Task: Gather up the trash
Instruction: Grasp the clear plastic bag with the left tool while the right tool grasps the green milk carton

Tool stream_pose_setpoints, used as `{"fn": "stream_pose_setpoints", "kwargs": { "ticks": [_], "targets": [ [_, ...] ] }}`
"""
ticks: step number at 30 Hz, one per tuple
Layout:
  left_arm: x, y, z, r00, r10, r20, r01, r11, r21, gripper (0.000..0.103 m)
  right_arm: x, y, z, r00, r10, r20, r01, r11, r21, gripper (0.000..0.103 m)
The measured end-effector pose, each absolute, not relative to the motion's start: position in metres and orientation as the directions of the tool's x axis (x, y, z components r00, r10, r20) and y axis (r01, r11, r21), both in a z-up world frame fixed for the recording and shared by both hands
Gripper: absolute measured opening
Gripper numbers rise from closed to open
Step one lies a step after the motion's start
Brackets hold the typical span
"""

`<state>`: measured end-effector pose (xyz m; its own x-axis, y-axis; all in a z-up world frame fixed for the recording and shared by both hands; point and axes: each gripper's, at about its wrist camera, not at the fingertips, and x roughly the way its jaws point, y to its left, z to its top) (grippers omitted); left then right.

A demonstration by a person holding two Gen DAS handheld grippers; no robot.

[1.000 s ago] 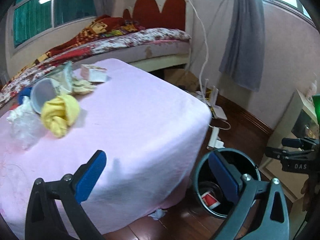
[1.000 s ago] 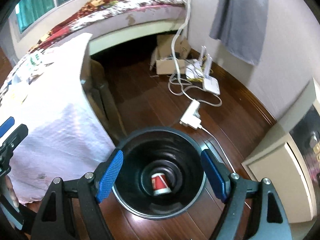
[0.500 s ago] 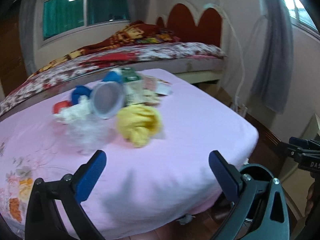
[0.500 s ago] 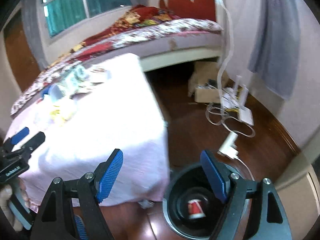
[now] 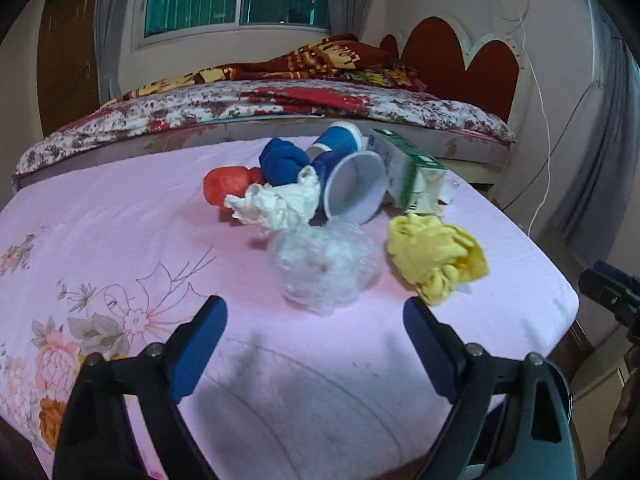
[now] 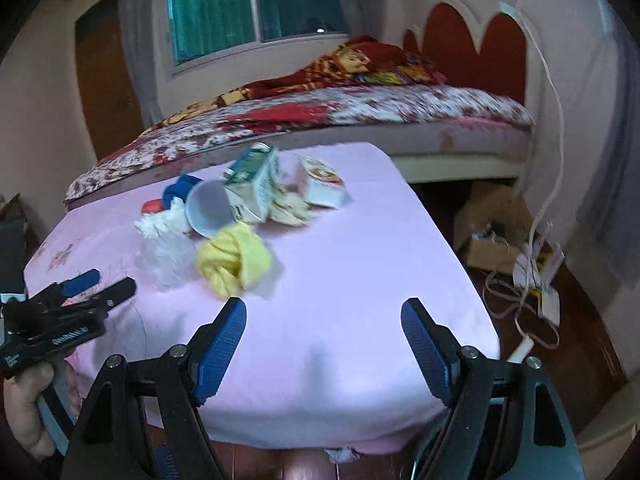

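You can read no text here; the print on the green carton [image 5: 404, 164] is too blurred

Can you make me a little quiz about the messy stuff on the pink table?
1. True or false: the white paper cup lies on its side on the pink tablecloth.
2. Which piece of trash lies nearest the left gripper?
A. the crumpled clear plastic
B. the green and white carton
C. the red wad
3. Fill in: the crumpled wad nearest the right gripper is coloured ____.

Key: 1 true. 2 A. 3 yellow.
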<state>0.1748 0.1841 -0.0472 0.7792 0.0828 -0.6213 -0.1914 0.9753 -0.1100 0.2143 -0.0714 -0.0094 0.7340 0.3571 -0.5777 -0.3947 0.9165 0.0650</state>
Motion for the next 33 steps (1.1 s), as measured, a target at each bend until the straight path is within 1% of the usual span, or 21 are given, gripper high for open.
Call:
{"fn": "stream_pose_setpoints", "kwargs": {
  "ticks": [3, 6, 12, 13, 14, 15, 16, 17, 19, 22, 25, 27, 29, 30, 33],
  "targets": [
    [0.189, 0.191, -0.052, 0.777, 0.077, -0.625, -0.194, 0.973, -0.121, 0.088, 0.226, -0.06, -0.007, 0.74, 0.354, -0.572, -0.396, 0.917, 0.054, 0.081],
    [0.201, 0.195, -0.061, 0.76, 0.055, -0.647, -0.185, 0.973, -0.135, 0.087, 0.242, -0.052, -0.01, 0.73, 0.365, -0.578, -0.396, 0.915, 0.078, 0.081],
    [0.233, 0.198, -0.074, 0.731, 0.004, -0.682, -0.162, 0.972, -0.169, 0.078, 0.268, -0.028, -0.01, 0.718, 0.381, -0.582, -0.421, 0.904, 0.074, 0.081],
    [0.236, 0.197, -0.075, 0.728, -0.008, -0.686, -0.157, 0.972, -0.177, 0.072, 0.272, -0.026, -0.009, 0.715, 0.388, -0.582, -0.427, 0.901, 0.075, 0.081],
    [0.239, 0.196, -0.076, 0.727, -0.018, -0.687, -0.149, 0.972, -0.183, 0.069, 0.277, -0.021, -0.007, 0.713, 0.394, -0.58, -0.435, 0.897, 0.075, 0.081],
    [0.243, 0.196, -0.076, 0.724, -0.02, -0.69, -0.146, 0.972, -0.182, 0.068, 0.281, -0.015, -0.005, 0.712, 0.399, -0.578, -0.442, 0.894, 0.074, 0.081],
    [0.245, 0.196, -0.076, 0.722, -0.023, -0.692, -0.144, 0.973, -0.182, 0.063, 0.286, -0.008, -0.004, 0.709, 0.407, -0.577, -0.451, 0.89, 0.073, 0.081],
    [0.247, 0.196, -0.076, 0.721, -0.036, -0.692, -0.136, 0.972, -0.193, 0.054, 0.292, -0.002, -0.003, 0.705, 0.413, -0.577, -0.46, 0.885, 0.072, 0.081],
    [0.249, 0.198, -0.075, 0.729, -0.059, -0.682, -0.123, 0.969, -0.215, 0.05, 0.303, 0.012, -0.003, 0.697, 0.42, -0.581, -0.473, 0.878, 0.068, 0.081],
    [0.246, 0.2, -0.073, 0.739, -0.064, -0.67, -0.114, 0.969, -0.218, 0.049, 0.319, 0.034, -0.006, 0.681, 0.427, -0.595, -0.489, 0.87, 0.065, 0.079],
    [0.242, 0.202, -0.071, 0.747, -0.063, -0.662, -0.112, 0.97, -0.218, 0.049, 0.337, 0.053, -0.012, 0.664, 0.416, -0.621, -0.488, 0.871, 0.062, 0.071],
    [0.24, 0.204, -0.07, 0.749, -0.066, -0.659, -0.112, 0.968, -0.224, 0.049, 0.351, 0.065, -0.017, 0.645, 0.413, -0.643, -0.488, 0.87, 0.069, 0.057],
    [0.237, 0.204, -0.07, 0.75, -0.068, -0.658, -0.11, 0.968, -0.226, 0.049, 0.36, 0.074, -0.021, 0.633, 0.41, -0.657, -0.487, 0.87, 0.074, 0.053],
    [0.236, 0.204, -0.069, 0.751, -0.069, -0.657, -0.108, 0.968, -0.225, 0.049, 0.363, 0.078, -0.022, 0.628, 0.41, -0.662, -0.49, 0.869, 0.073, 0.044],
    [0.23, 0.203, -0.065, 0.757, -0.067, -0.65, -0.103, 0.97, -0.22, 0.049, 0.36, 0.079, -0.019, 0.632, 0.41, -0.657, -0.492, 0.868, 0.068, 0.042]
  ]
}}
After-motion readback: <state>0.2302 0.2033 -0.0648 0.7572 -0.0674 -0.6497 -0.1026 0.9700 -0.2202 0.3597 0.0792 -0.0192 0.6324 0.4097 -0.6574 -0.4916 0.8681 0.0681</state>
